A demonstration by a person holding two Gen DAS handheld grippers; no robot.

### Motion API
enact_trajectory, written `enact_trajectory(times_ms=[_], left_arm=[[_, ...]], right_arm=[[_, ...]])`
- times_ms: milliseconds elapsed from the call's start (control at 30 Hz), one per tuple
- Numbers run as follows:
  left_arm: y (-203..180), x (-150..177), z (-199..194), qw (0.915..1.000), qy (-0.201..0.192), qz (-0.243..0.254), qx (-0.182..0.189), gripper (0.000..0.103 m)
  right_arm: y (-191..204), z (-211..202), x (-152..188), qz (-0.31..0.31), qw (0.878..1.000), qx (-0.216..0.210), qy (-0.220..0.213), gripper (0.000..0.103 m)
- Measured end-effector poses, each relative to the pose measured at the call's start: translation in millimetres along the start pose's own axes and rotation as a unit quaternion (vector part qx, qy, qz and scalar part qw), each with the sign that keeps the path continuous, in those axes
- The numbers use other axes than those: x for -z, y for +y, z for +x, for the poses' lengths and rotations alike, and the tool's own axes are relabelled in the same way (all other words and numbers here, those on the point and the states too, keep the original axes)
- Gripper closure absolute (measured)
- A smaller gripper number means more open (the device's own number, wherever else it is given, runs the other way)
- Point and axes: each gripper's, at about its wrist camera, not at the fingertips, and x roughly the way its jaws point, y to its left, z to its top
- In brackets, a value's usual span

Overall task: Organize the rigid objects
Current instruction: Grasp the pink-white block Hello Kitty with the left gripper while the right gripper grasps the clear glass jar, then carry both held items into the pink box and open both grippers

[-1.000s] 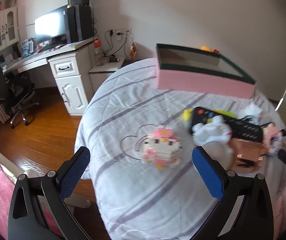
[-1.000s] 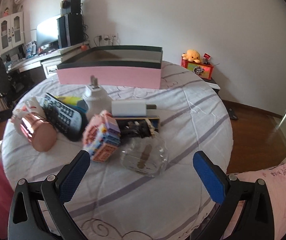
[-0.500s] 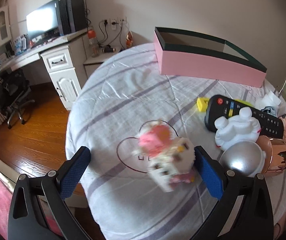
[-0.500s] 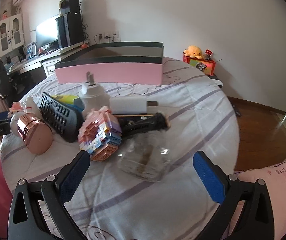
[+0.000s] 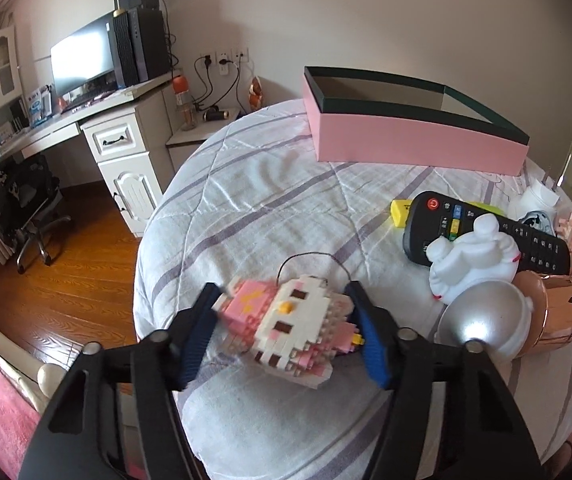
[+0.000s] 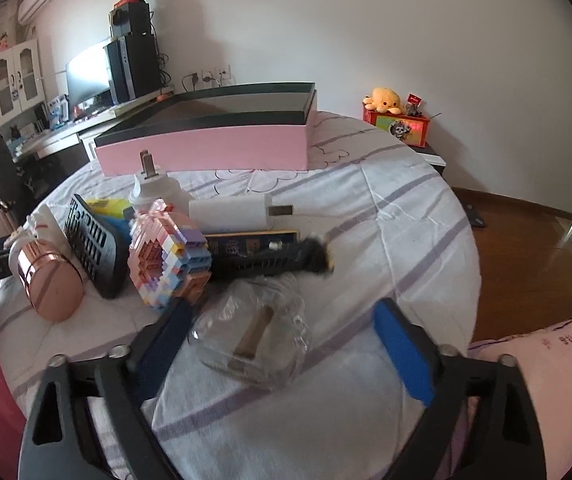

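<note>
A pink and white brick-built cat figure (image 5: 286, 328) lies tilted on the striped quilt (image 5: 254, 200). My left gripper (image 5: 281, 292) is closing on it, and both blue pads touch its sides. In the right wrist view a clear glass dish (image 6: 254, 340) sits between the closing jaws of my right gripper (image 6: 284, 308). Its right pad (image 6: 402, 352) stands apart from the glass. A pink box with a dark green rim (image 5: 406, 140) (image 6: 206, 148) stands open at the back of the quilt.
A black remote (image 5: 486, 236), a white figurine (image 5: 474, 252), a silver dome (image 5: 486, 320) and a rose-gold cup (image 6: 46, 280) crowd the middle. A pastel brick block (image 6: 170, 256), a white charger (image 6: 230, 212) and a black tool (image 6: 270, 260) lie beyond the dish. The quilt edge drops to wooden floor (image 5: 66, 280).
My left gripper came forward and down around the cat figure, its jaws narrowed onto it, and the figure tipped. My right gripper's jaws narrowed around the glass dish. The black tool shifted right.
</note>
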Motion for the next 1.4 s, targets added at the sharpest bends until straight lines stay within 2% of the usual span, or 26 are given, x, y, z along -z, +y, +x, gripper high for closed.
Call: enact_trajectory(times_ms=[133,200,233,300,433,700,967,1200,1400], left_arm=[[-0.5,0.5,-0.1,1.0,-0.004,-0.002,-0.004,0.042],[0.2,0.3,-1.3,1.0,-0.005,-0.004,-0.002,0.042],[0.8,0.4,-2.5,1.0,-0.004,-0.003,0.002,0.042],[2.7,0.5,-5.4,1.0,-0.006,-0.006,0.005,0.042],[6.4,-1.4,-9.6,0.9997,-0.003,-0.018,0.018,0.042],[-0.2,-20.5,-27.6,0.9986,-0.029,-0.011,0.042,0.042],[-19.0,-59.6,-35.6,0.9957,-0.063,0.007,0.067,0.042],[-42.2,-100.4,-24.0,0.9929,-0.076,0.025,0.088,0.042],[-64.0,-139.9,-13.4,0.9901,-0.089,0.046,0.098,0.042]], right_arm=[[0.6,6.0,-2.9,-0.002,1.0,-0.002,-0.001,0.032],[-2.0,6.3,-2.9,-0.001,1.0,-0.006,-0.001,0.047],[-3.6,4.9,-3.3,0.0,1.0,-0.009,-0.002,0.05],[-8.7,1.5,-3.2,0.009,1.0,-0.022,-0.003,0.05],[-11.3,-5.9,-1.7,0.01,1.0,-0.021,-0.01,0.05],[-14.7,-24.3,-12.8,0.007,0.999,-0.02,-0.036,0.05],[-19.8,-28.8,-47.9,-0.003,0.998,-0.022,-0.065,0.05],[-17.9,-5.5,-86.2,-0.013,0.997,-0.044,-0.069,0.05],[0.2,8.5,-125.6,-0.038,0.994,-0.071,-0.08,0.05]])
